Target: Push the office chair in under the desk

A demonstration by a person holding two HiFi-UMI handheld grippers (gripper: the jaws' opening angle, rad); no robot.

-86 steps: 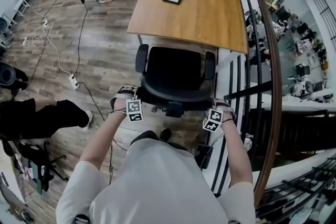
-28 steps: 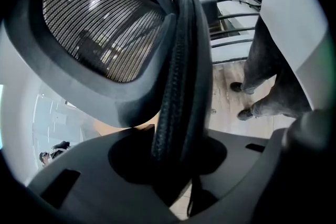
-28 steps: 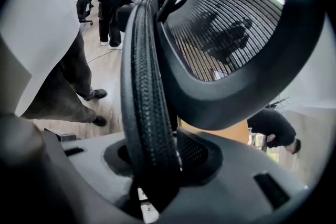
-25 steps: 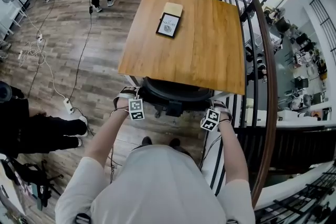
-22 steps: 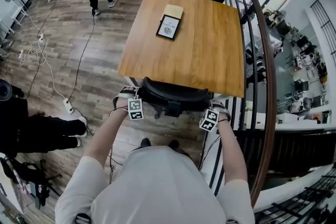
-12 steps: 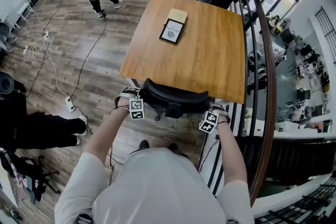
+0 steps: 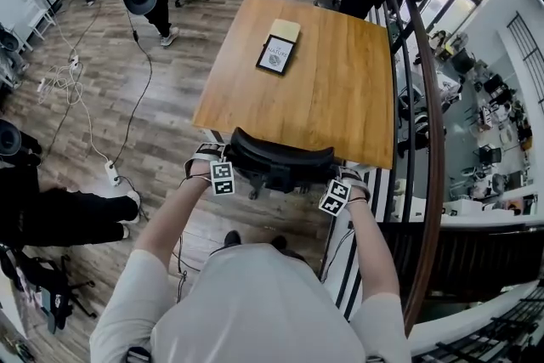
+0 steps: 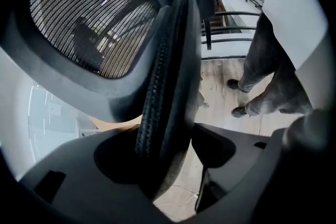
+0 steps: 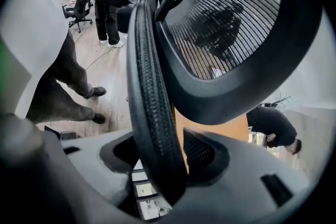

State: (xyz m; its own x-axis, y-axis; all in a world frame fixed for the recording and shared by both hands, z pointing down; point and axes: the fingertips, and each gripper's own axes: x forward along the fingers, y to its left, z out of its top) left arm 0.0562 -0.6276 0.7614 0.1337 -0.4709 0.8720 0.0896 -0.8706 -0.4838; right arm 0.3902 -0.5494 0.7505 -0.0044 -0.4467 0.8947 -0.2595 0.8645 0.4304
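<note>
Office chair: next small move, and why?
Probably draw both claws back off the chair backrest: left claw and right claw have just been opening, its rim between their jaws but ungripped, and it is already tucked against the desk.

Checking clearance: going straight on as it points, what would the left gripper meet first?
The chair back's rim, probably: it stands between the jaws of the left gripper, which have just been opening.
</note>
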